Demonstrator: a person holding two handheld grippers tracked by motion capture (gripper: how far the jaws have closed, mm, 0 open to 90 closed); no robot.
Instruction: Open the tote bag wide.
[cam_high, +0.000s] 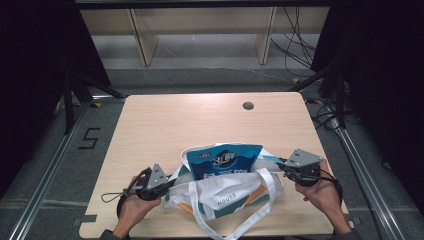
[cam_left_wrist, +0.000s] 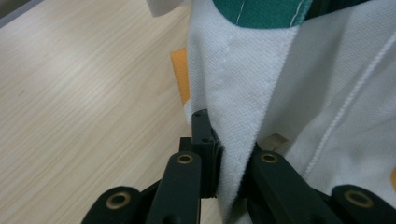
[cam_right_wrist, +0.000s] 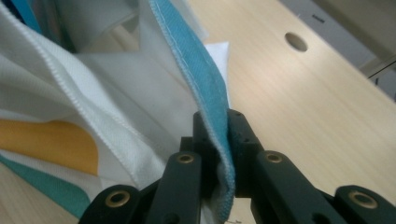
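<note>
- Light wood table (cam_high: 165, 125) with a cable hole (cam_high: 248, 105) near the far edge; dark curtains on both sides, shelving and loose cables behind.
- White tote bag (cam_high: 227, 196) lay at the near edge of the table, centred between the two hands, its handles (cam_high: 255, 212) trailing toward the person.
- Blue snack pouch (cam_high: 225, 162) stuck out of the bag mouth on the far side, top tilted away from the person.
- Left gripper (cam_high: 156, 184) was at the bag's left end. In the left gripper view the left gripper (cam_left_wrist: 229, 154) had its jaws pinched together on the white hem of the bag (cam_left_wrist: 243, 93).
- Right gripper (cam_high: 296, 170) was at the bag's right end. In the right gripper view the right gripper (cam_right_wrist: 223, 140) was clamped on the teal-trimmed edge of the bag (cam_right_wrist: 205, 84).
- Key relation: the bag's long axis ran left to right, and each gripper held one end of the rim, so the mouth was stretched between them. The pouch sat in the middle, about equally far from both hands.
- Judgement: the bag was resting on the table or close to it. Either hand would have to let go of the rim before it could reach the pouch.
- Risk: if one end is released, that side of the mouth will likely sag onto the pouch.
</note>
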